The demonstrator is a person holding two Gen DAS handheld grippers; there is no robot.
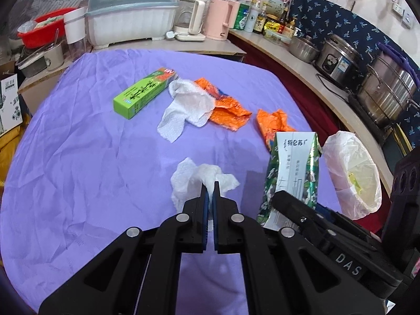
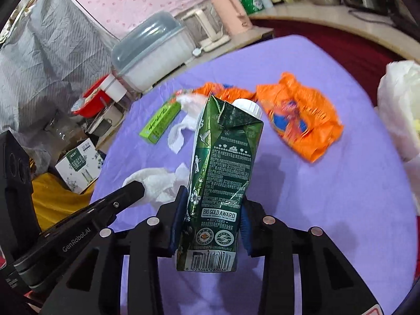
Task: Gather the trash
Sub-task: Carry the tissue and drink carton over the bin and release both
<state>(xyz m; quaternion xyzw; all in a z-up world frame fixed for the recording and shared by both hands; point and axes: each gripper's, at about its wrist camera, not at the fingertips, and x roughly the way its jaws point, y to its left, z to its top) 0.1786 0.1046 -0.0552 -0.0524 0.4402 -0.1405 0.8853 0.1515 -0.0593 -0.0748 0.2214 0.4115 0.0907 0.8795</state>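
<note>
My left gripper [image 1: 210, 185] is shut on a crumpled white tissue [image 1: 194, 178] on the purple tablecloth [image 1: 78, 157]. My right gripper [image 2: 214, 197] is shut on a green milk carton [image 2: 223, 173], held upright; the carton also shows in the left wrist view [image 1: 291, 173]. A trash bin lined with a white bag [image 1: 351, 170] stands at the table's right edge, just right of the carton. On the cloth lie a green box [image 1: 143, 93], a white paper towel [image 1: 186, 107] and two orange wrappers [image 1: 228, 107] [image 1: 273, 123].
Behind the table a counter holds a covered dish rack [image 1: 131, 13], kettles [image 1: 191, 18], bottles and steel pots [image 1: 341, 60]. A red basin [image 1: 42, 29] and a cardboard box [image 1: 8, 102] are at the left.
</note>
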